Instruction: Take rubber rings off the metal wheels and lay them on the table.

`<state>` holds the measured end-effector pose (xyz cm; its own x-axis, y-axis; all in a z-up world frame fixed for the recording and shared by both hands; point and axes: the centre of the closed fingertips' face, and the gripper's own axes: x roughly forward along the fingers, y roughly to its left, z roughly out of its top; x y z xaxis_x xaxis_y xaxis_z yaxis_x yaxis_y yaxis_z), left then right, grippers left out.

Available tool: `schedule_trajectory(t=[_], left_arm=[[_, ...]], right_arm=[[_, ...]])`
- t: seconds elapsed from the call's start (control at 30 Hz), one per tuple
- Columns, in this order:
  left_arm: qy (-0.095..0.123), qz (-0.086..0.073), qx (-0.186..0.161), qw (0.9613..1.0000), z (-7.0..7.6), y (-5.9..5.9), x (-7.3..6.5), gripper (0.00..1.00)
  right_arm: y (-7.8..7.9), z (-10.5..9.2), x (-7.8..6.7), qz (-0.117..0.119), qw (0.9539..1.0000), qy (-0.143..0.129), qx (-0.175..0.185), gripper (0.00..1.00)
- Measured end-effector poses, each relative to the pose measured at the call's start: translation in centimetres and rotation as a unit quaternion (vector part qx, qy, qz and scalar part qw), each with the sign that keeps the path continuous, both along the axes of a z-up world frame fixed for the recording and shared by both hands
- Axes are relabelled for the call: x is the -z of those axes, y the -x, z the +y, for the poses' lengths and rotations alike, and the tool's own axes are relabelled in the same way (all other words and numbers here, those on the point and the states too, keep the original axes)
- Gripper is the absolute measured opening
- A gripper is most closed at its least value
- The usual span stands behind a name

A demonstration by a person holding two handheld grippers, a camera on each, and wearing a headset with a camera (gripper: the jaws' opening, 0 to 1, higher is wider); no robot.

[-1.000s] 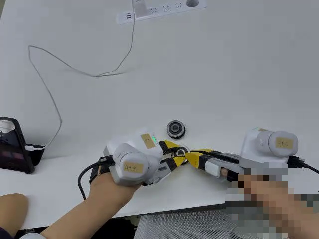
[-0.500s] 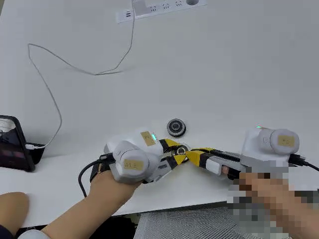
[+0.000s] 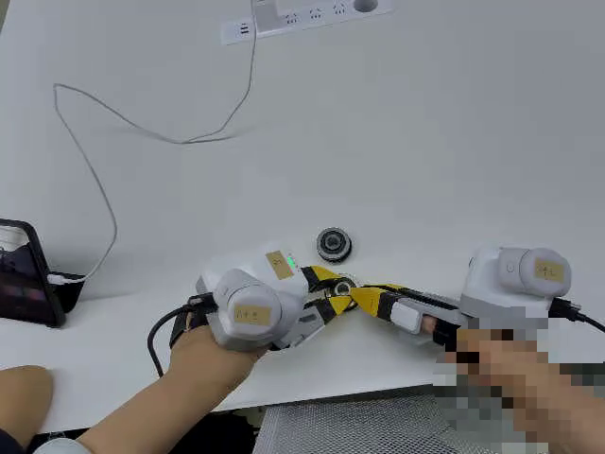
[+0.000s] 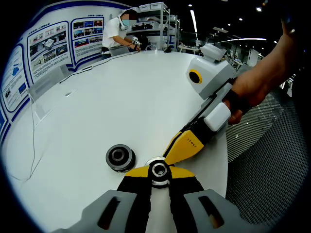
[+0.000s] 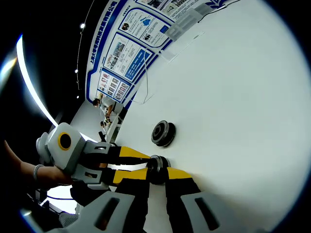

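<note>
A small metal wheel [image 3: 342,286] is held just above the white table [image 3: 425,142] between both grippers. My left gripper [image 3: 337,289] comes in from the left and is shut on this wheel [image 4: 159,171]. My right gripper [image 3: 354,294] comes in from the right, and its yellow jaws close on the same wheel [image 5: 156,164] from the opposite side. A second wheel [image 3: 333,244] with a black rubber ring lies flat on the table just beyond them, also in the left gripper view [image 4: 120,157] and the right gripper view [image 5: 163,133].
A dark device [image 3: 24,284] stands at the table's left edge, with a grey cable [image 3: 95,180] running up to a power strip [image 3: 302,14] at the far edge. The table's front edge runs just below the hands, over a mesh surface [image 3: 350,426].
The right gripper's body has drifted slightly right and down. Both sets of tips stay joined at the small wheel, and the second wheel has not moved.
</note>
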<state>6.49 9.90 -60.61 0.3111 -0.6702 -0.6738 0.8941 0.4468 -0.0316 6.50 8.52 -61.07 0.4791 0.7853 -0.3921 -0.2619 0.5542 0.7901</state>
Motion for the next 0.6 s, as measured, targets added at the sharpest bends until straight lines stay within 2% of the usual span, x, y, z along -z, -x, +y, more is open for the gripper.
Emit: schedule_trajectory(t=[0.2, 0.4, 0.43, 0.47, 0.6], left_arm=[[0.0, 0.0, -0.001, 1.0, 0.04, -0.02, 0.02, 0.13], [0.002, 0.0, 0.0, 1.0, 0.04, 0.0, -0.01, 0.13], [0.001, 0.0, 0.0, 1.0, 0.04, 0.0, -0.02, 0.13], [0.001, 0.0, 0.0, 1.0, 0.02, 0.02, -0.05, 0.13], [0.002, 0.0, -0.001, 1.0, 0.01, 0.08, -0.06, 0.13]], right_arm=[[0.02, 0.03, 0.23, 0.0, 1.0, 0.004, -0.003, 0.14], [0.2, 0.04, -0.28, -0.002, 1.0, -0.003, -0.009, 0.15], [0.76, 0.1, -0.18, 0.015, 0.9998, -0.003, -0.015, 0.14], [0.51, 0.19, -0.26, 0.0, 0.9999, 0.0, -0.017, 0.14], [0.46, 0.2, -0.09, -0.003, 0.9999, 0.003, -0.015, 0.15]])
